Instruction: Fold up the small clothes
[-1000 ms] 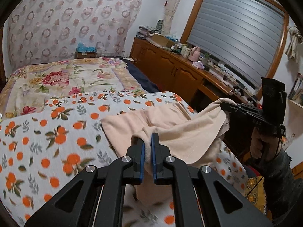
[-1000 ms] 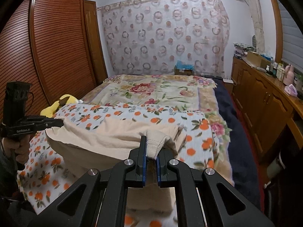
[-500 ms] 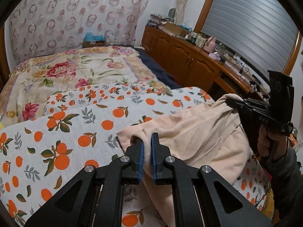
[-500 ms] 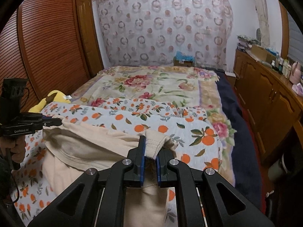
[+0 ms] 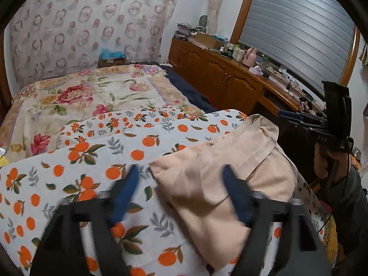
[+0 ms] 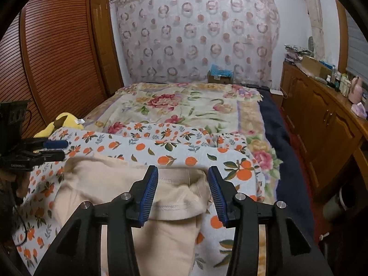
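Note:
A beige garment [image 5: 232, 158] lies folded over on the orange-print sheet [image 5: 96, 184], near the bed's front right corner. My left gripper [image 5: 179, 179] is blurred and its jaws are opening; the garment's left corner lies loose between them, and neither of the pads [image 5: 128, 184] touches it. In the right wrist view my right gripper [image 6: 182, 172] is also opening, and the garment's stitched hem [image 6: 177, 193] rests free between its blue pads [image 6: 149, 191]. Each view shows the other gripper at the garment's far side: the right gripper [image 5: 287, 115] and the left gripper [image 6: 57, 149].
A floral quilt [image 6: 184, 108] covers the far half of the bed, with a dark blue blanket [image 6: 273, 128] along its right edge. Wooden cabinets [image 6: 322, 119] with clutter on top line the right wall. A yellow plush toy [image 6: 62, 122] lies by the louvred wardrobe doors [image 6: 57, 53].
Both grippers were shut on the garment's corners and held it up. Now both have opened and let go, and the garment has dropped onto the sheet.

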`<state>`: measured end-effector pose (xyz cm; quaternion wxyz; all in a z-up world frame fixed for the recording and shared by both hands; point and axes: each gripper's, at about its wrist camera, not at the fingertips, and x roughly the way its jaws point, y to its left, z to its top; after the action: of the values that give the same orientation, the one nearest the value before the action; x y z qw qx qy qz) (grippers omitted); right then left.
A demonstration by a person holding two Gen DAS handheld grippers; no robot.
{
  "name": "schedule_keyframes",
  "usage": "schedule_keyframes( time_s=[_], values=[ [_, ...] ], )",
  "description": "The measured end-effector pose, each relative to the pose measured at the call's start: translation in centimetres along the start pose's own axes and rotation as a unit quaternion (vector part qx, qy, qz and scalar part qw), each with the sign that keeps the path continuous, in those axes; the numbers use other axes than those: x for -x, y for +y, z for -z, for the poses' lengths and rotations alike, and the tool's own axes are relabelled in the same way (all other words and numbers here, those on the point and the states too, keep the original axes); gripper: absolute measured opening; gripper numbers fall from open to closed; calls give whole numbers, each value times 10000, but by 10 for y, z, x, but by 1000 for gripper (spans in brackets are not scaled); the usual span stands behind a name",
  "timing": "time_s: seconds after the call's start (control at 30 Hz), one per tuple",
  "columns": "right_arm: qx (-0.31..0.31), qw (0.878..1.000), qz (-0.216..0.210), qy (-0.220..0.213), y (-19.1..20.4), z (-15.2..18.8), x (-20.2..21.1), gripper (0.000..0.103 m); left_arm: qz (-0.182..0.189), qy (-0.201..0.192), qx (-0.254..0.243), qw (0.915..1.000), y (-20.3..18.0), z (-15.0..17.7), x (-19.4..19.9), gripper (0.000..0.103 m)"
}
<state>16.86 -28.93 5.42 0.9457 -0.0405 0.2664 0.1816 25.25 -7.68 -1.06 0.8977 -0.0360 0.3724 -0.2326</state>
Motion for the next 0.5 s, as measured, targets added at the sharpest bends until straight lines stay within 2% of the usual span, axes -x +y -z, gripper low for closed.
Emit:
schedule_keyframes(
  time_s=[0.13, 0.3, 0.4, 0.5],
  values=[
    [294, 9993, -49, 236, 4, 17, 3, 47, -63, 257, -163, 9995, 2, 14, -2, 82],
    [616, 9955, 36, 715, 8, 33, -8, 47, -228, 749, -497, 9957, -5, 30, -30, 82],
    [625, 9950, 79, 776, 5, 26, -18, 47, -238, 893, -558, 9942, -8, 29, -46, 82],
    [517, 9963, 15, 684, -2, 11, -27, 47, -257, 873, -576, 9942, -9, 20, -55, 82]
  ],
)
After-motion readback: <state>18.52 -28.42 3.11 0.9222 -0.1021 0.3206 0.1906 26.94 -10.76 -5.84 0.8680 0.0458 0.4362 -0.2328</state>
